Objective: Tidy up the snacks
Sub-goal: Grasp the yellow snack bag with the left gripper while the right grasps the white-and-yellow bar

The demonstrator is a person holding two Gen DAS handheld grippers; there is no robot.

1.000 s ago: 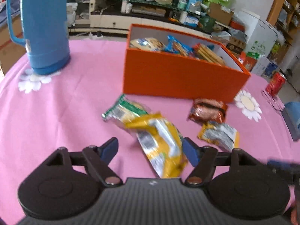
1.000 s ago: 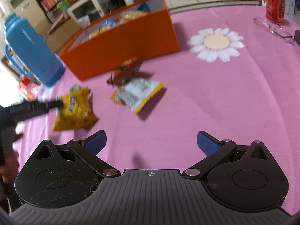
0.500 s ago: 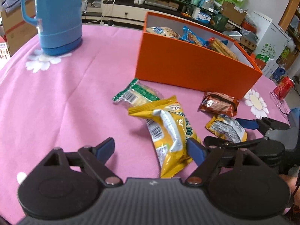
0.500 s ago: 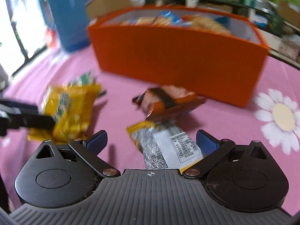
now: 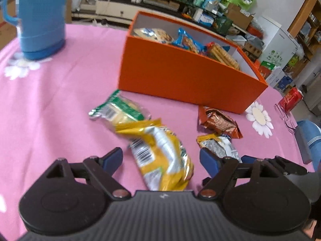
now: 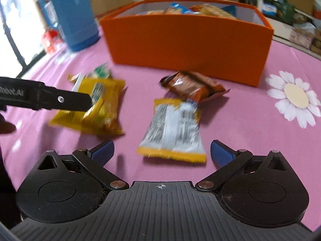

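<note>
Orange box (image 5: 180,80) noted as partly filled with several packets; four snacks left out on the pink surface (image 5: 50,110): yellow packet (image 5: 162,156), green packet (image 5: 120,112), brown packet (image 5: 218,122), silver-and-yellow packet (image 6: 174,128). Left gripper (image 5: 160,158) with fingers spread either side of the yellow packet, right gripper (image 6: 162,150) likewise about the silver-and-yellow one, neither gripping. Compared with half a second earlier: both advanced closer upon those packets.

Pink tablecloth (image 5: 50,104) with white daisy prints (cream centres). Orange box (image 5: 180,76), white inside. Yellow-silver snack pack (image 5: 160,156) at 6 o'clock of the box, green-white pack (image 5: 120,110), brown-orange pack (image 5: 218,122), yellow-grey pack (image 6: 174,128). Blue thermos (image 5: 42,16) at 10. Red can (image 5: 291,98) at 3.
</note>
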